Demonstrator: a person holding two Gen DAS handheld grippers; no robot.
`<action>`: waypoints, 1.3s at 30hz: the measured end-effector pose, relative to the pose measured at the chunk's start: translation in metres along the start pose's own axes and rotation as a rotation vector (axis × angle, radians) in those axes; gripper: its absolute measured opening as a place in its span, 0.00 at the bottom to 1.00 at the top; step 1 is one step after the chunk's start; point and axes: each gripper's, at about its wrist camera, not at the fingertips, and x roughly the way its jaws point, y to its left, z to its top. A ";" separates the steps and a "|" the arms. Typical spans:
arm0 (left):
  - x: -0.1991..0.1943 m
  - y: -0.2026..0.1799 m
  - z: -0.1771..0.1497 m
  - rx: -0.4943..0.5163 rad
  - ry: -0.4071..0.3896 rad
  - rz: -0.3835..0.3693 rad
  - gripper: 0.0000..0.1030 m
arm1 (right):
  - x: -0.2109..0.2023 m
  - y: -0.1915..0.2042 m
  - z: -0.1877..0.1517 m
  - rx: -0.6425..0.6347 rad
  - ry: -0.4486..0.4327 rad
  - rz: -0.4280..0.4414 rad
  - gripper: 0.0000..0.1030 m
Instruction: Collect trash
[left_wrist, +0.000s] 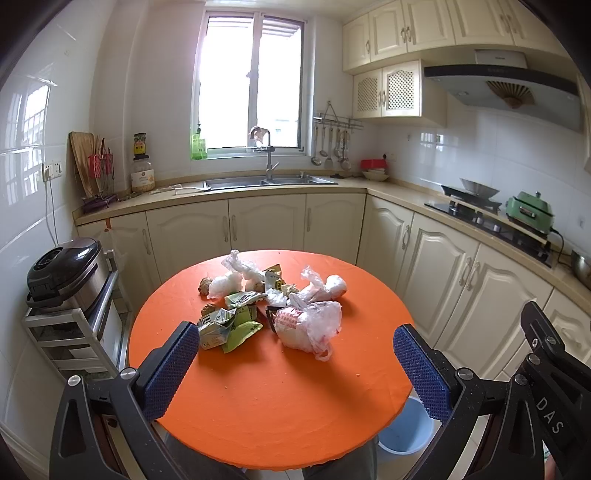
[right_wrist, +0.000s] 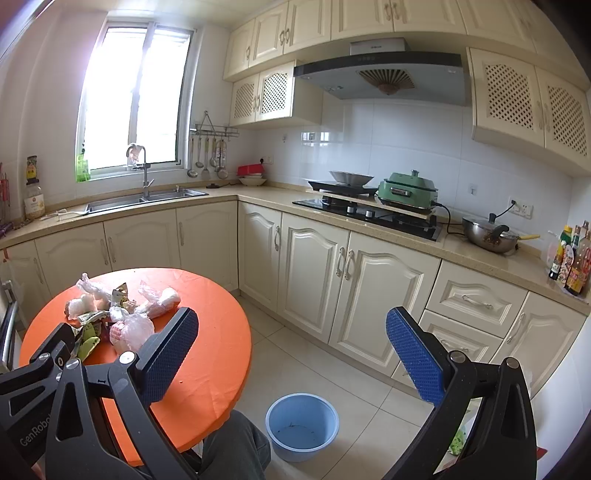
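A heap of trash (left_wrist: 271, 304) lies in the middle of the round orange table (left_wrist: 277, 398): knotted white plastic bags (left_wrist: 308, 326), crumpled green and silver wrappers (left_wrist: 227, 326) and scraps. My left gripper (left_wrist: 295, 360) hovers open above the table's near half, short of the heap, with nothing between its blue pads. The right gripper (right_wrist: 291, 349) is open and empty too, held to the right of the table over the tiled floor. The trash heap (right_wrist: 118, 314) shows at the left of the right wrist view. A light blue bin (right_wrist: 302, 426) stands on the floor beside the table.
Cream kitchen cabinets (right_wrist: 332, 266) and a counter wrap around the back and right, with a sink (left_wrist: 266, 181) and stove (right_wrist: 369, 214). A rice cooker (left_wrist: 64, 273) sits on a rack left of the table. A person's knee in grey trousers (right_wrist: 236, 443) is under the table edge.
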 end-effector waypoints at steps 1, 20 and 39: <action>0.000 0.000 0.000 0.000 0.001 0.001 0.99 | 0.001 0.000 0.000 0.000 0.000 0.000 1.00; 0.009 0.005 0.003 -0.001 0.027 -0.007 0.99 | 0.004 0.002 -0.002 0.001 0.015 0.004 1.00; 0.081 0.054 0.026 -0.031 0.190 -0.016 0.99 | 0.043 0.068 -0.004 -0.077 0.146 -0.014 1.00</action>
